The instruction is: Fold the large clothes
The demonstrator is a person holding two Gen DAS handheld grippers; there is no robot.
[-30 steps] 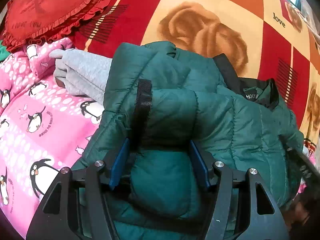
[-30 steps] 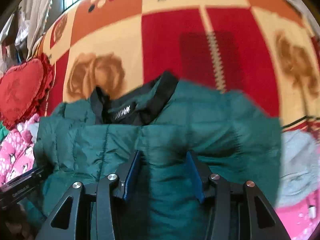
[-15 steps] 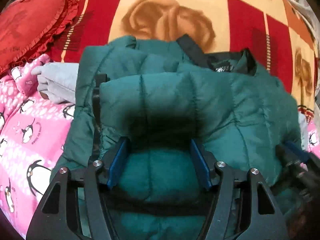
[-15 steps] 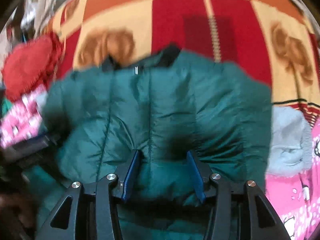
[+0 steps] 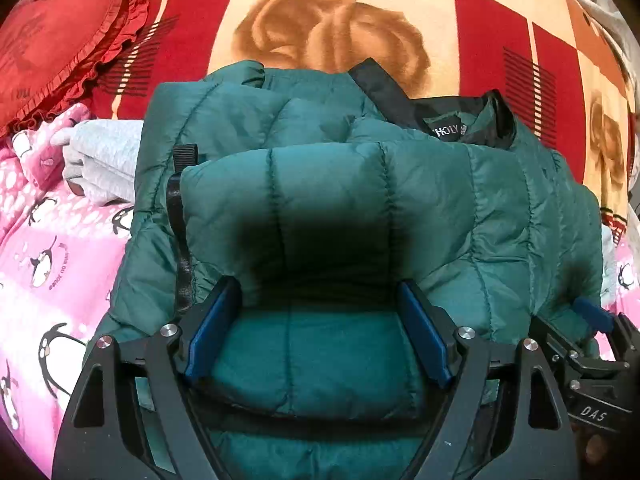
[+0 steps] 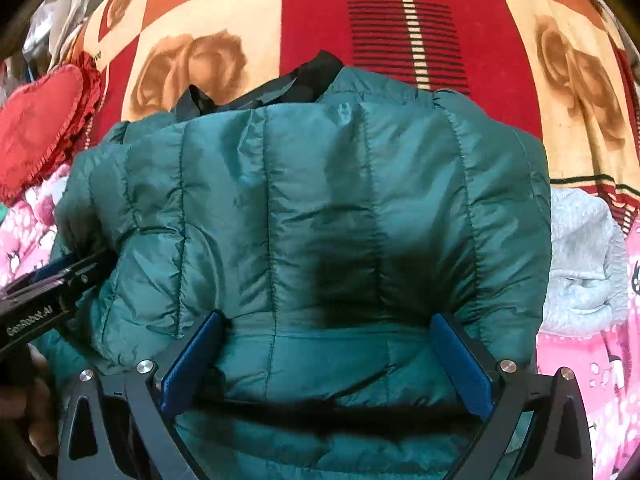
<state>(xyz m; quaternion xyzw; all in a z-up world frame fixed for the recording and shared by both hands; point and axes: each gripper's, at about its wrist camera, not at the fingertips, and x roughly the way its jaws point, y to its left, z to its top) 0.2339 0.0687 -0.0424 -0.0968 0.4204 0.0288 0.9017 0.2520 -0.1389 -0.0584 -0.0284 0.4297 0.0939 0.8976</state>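
A dark green quilted jacket [image 5: 400,200] [image 6: 320,180] lies folded on the bed, its black-lined collar [image 5: 448,130] at the far end. The folded-over layer sits on top, its near edge between both pairs of fingers. My left gripper [image 5: 316,284] is at the jacket's near left part; its jaws are opening and the blue pads stand beside the puffy fold. At the near right part, my right gripper [image 6: 326,316] has its jaws opening wide, pads off the fabric. Each gripper shows at the edge of the other's view [image 5: 592,312] [image 6: 60,276].
A red, orange and cream checked blanket [image 5: 320,32] covers the bed beyond the jacket. A red frilled heart cushion [image 5: 52,40] lies far left. Grey folded garments [image 5: 104,152] [image 6: 580,260] rest on either side, on pink penguin-print fabric [image 5: 48,280].
Both pairs of jaws have spread apart, the right far more, letting go of the jacket's edge. The folded layer now lies flatter over the jacket. The right gripper has sunk closer to it.
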